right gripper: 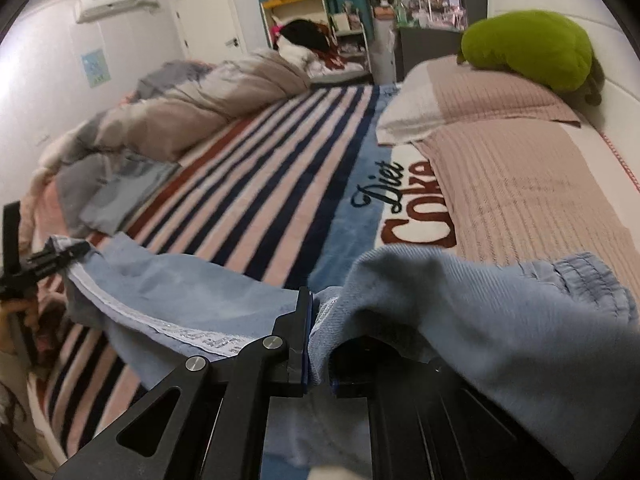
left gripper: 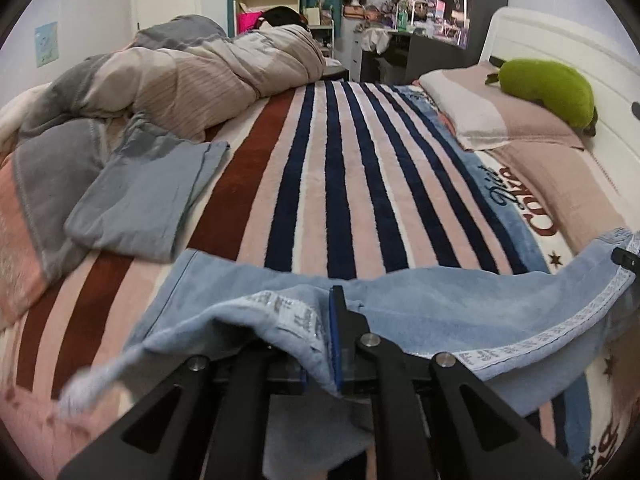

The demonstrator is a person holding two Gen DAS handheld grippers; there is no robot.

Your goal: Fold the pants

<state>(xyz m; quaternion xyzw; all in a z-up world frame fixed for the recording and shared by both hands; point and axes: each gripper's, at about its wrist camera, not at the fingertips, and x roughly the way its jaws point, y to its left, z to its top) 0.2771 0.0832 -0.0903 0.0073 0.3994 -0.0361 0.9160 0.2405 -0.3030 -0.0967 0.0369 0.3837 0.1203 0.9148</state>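
over one striped blanket [left gripper: 320,168], two grippers, left gripper [left gripper: 325,320] and right gripper [right gripper: 314,320], each clamp one pair of pants [left gripper: 440,300].

Light blue fleece pants [right gripper: 460,304] drape over the right gripper's [right gripper: 316,332] right finger, hiding it; the left gripper's [left gripper: 320,336] left finger is likewise buried, and the cluttered grey shelves [left gripper: 436,0] at upper right are too small to read

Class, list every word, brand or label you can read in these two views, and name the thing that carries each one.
"Diet": black script on the striped blanket, legible in both views.
"Coke": red letters on the same blanket, below "Diet"; a beige pillow hides its top edge.
White patterned tape along the light blue pants: too blurred to read.
Wall poster, shelf boxes: too small.
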